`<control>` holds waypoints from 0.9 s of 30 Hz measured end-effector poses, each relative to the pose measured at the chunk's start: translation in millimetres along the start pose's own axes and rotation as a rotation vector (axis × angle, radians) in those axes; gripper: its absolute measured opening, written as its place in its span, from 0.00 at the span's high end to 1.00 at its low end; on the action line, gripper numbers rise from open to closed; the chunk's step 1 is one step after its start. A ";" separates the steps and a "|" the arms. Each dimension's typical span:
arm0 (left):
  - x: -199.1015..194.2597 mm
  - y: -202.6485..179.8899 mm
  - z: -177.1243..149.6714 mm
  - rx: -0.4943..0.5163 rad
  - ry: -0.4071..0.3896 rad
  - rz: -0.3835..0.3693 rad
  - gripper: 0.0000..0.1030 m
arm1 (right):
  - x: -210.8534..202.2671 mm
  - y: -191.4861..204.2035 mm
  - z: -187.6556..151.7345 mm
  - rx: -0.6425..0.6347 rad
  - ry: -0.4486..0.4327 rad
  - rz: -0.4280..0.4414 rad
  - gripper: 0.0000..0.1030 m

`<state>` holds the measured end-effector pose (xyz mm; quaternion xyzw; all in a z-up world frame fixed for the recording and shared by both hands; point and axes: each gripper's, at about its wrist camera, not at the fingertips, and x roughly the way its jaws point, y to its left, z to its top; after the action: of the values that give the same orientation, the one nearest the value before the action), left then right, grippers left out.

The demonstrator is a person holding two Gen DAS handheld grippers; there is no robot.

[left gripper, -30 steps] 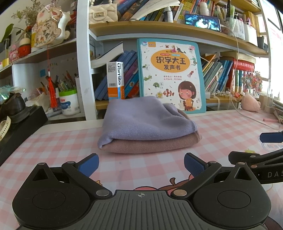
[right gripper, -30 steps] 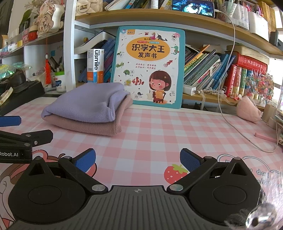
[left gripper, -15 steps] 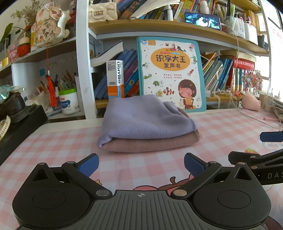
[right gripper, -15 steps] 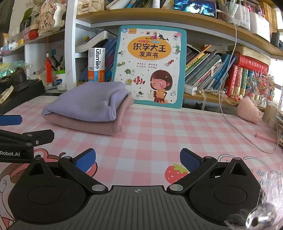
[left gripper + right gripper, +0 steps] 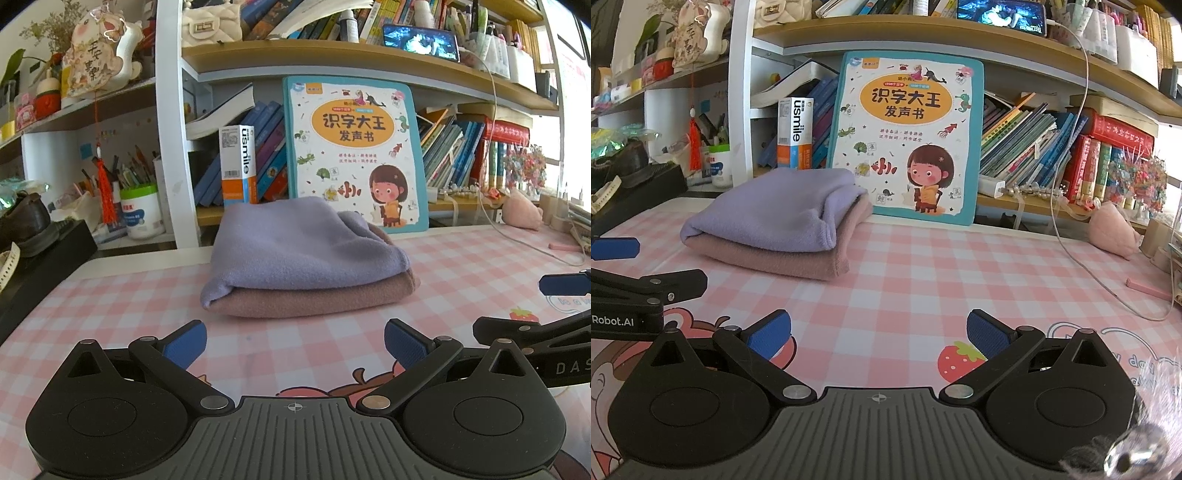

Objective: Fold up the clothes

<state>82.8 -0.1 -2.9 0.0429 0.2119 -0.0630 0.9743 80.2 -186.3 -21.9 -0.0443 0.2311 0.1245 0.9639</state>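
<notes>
Almost nothing is shifting since a second ago: both tongs, left tongs point(image 5: 293, 341) and right tongs point(image 5: 879, 332), are staying spread and empty. The folded lilac fleece cloth point(image 5: 295, 247) is lying on the folded dusty-pink cloth point(image 5: 314, 301) on the pink-checked desk point(image 5: 461, 273), straight ahead of the left tongs and forward-left of the right, long axis crosswise, so the left is sitting nearer.

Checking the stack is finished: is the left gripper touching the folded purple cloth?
Apart. In the left wrist view the left gripper is open, and a strip of checked tablecloth shows between its fingertips and the purple cloth.

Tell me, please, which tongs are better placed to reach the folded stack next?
Probably the left tongs: the purple cloth on the pink cloth lies straight ahead of them, while from the right tongs the stack sits off to the left. Both are open.
</notes>
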 end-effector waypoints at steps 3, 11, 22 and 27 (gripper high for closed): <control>-0.2 -0.5 -0.3 0.002 -0.001 0.001 0.00 | 0.2 0.6 0.1 -0.004 0.001 0.000 0.01; -0.1 -0.8 0.3 0.004 0.001 -0.001 0.00 | 0.4 1.2 0.3 -0.005 0.002 0.000 0.01; 0.7 -0.1 0.5 0.001 0.007 -0.010 0.00 | 0.2 1.9 0.1 -0.006 0.003 0.001 0.01; 0.3 -0.5 0.3 0.004 0.003 -0.016 0.00 | 0.5 1.1 0.2 -0.003 0.006 0.002 0.01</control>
<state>83.1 -0.6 -2.8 0.0432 0.2138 -0.0711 0.9733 80.4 -185.1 -22.0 -0.0461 0.2338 0.1256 0.9630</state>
